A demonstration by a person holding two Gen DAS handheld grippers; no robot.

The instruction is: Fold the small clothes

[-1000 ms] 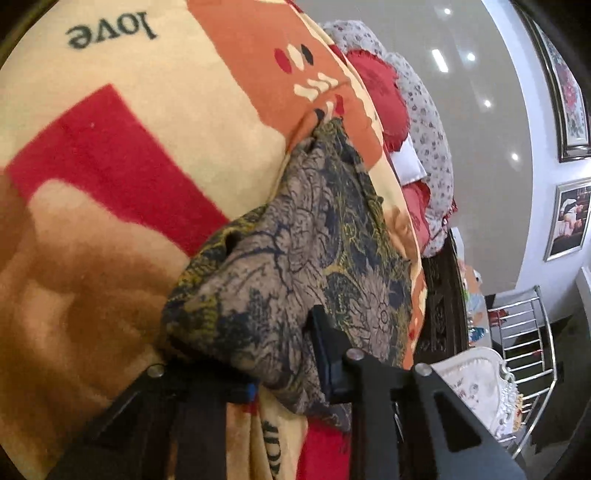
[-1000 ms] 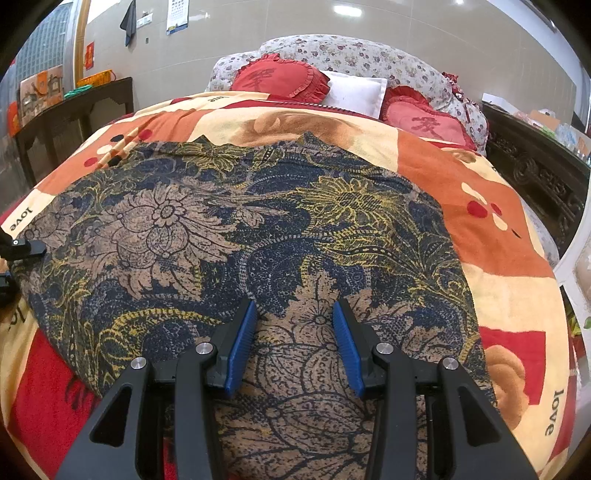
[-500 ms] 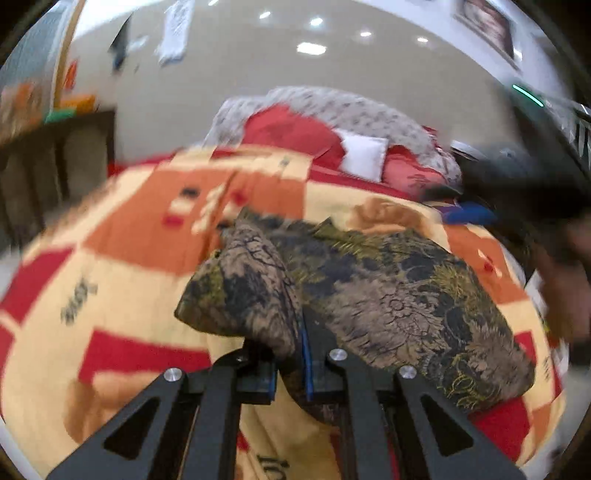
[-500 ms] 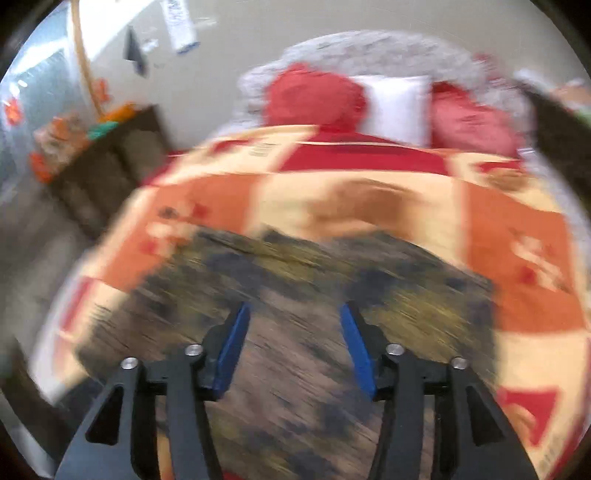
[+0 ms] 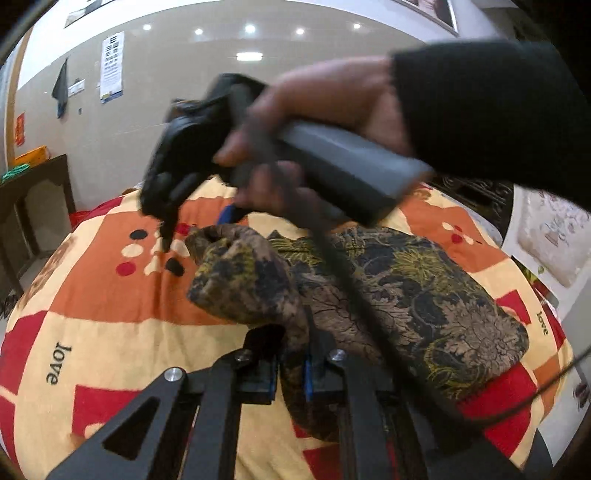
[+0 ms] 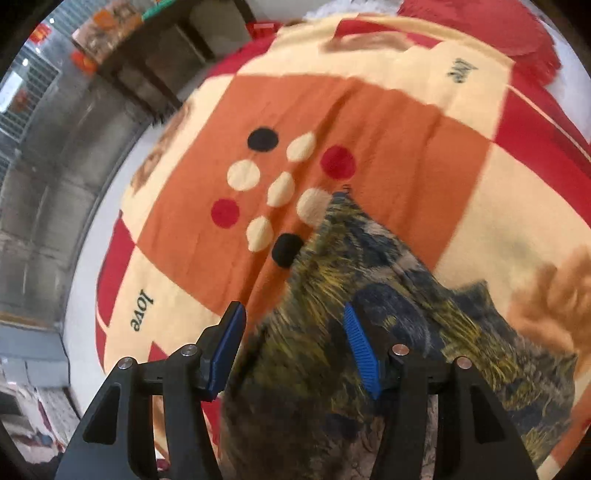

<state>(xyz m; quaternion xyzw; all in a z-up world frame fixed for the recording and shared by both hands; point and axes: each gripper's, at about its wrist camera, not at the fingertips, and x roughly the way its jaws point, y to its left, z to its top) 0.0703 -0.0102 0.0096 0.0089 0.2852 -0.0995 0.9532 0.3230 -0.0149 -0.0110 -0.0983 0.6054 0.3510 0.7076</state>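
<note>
A dark floral garment [image 5: 406, 295], navy, tan and yellow, lies on a patterned bedspread [image 5: 103, 295]. My left gripper [image 5: 290, 373] is shut on a raised fold of this cloth, which bunches up in front of the jaws. In the left wrist view a hand in a black sleeve [image 5: 332, 110] holds the right gripper [image 5: 195, 225] above the garment's far corner. From the right wrist, the right gripper [image 6: 295, 350] stands open, pointing steeply down over the garment [image 6: 369, 332] near its pointed corner. Nothing is pinched between its blue pads [image 6: 360, 350].
The bedspread [image 6: 369, 129] is orange, cream and red with dots and the word "love". A dark wooden table [image 5: 33, 192] stands left of the bed. Red pillows [image 6: 480, 26] lie at the bed's head. A black cable [image 5: 351, 295] trails across the left wrist view.
The left gripper rolled upright and lifted the pinched fold. The right gripper swung from the garment's middle to its far corner and tilted steeply down, jaws a little wider.
</note>
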